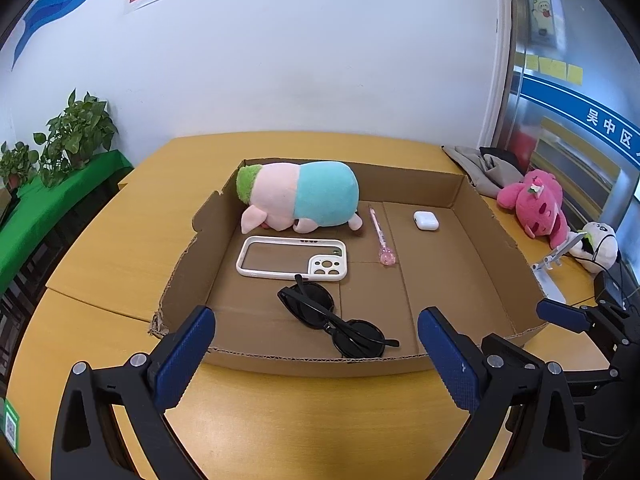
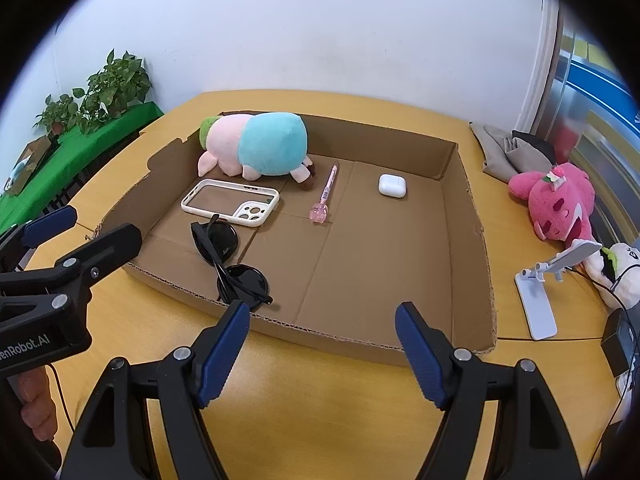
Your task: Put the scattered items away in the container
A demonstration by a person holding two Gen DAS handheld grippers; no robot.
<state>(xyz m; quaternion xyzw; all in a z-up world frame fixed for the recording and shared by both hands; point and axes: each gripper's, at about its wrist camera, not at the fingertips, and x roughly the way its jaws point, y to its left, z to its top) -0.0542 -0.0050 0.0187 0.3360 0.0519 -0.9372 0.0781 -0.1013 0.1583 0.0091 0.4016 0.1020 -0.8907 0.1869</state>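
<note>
A shallow cardboard box [image 1: 496, 256] [image 2: 464, 216] lies on the yellow table. Inside it are a pink-and-blue plush pig [image 1: 304, 196] [image 2: 260, 146], a white phone case [image 1: 292, 258] [image 2: 230, 202], black sunglasses [image 1: 332, 320] [image 2: 228, 256], a pink pen [image 1: 380, 236] [image 2: 326, 196] and a white earbud case [image 1: 426, 220] [image 2: 392, 186]. My left gripper [image 1: 316, 360] hovers open before the box's near wall, nothing between its fingers. My right gripper [image 2: 322, 354] is open and empty too, just outside the near wall. The left gripper's fingers [image 2: 52, 220] show at the left of the right wrist view.
On the table right of the box lie a pink plush [image 1: 536, 204] [image 2: 560, 204], a white phone stand [image 1: 552, 268] [image 2: 540, 296], a white plush [image 1: 598, 244] and folded grey cloth [image 1: 484, 168] [image 2: 508, 148]. Potted plants [image 1: 76, 132] stand on a green-covered shelf at left.
</note>
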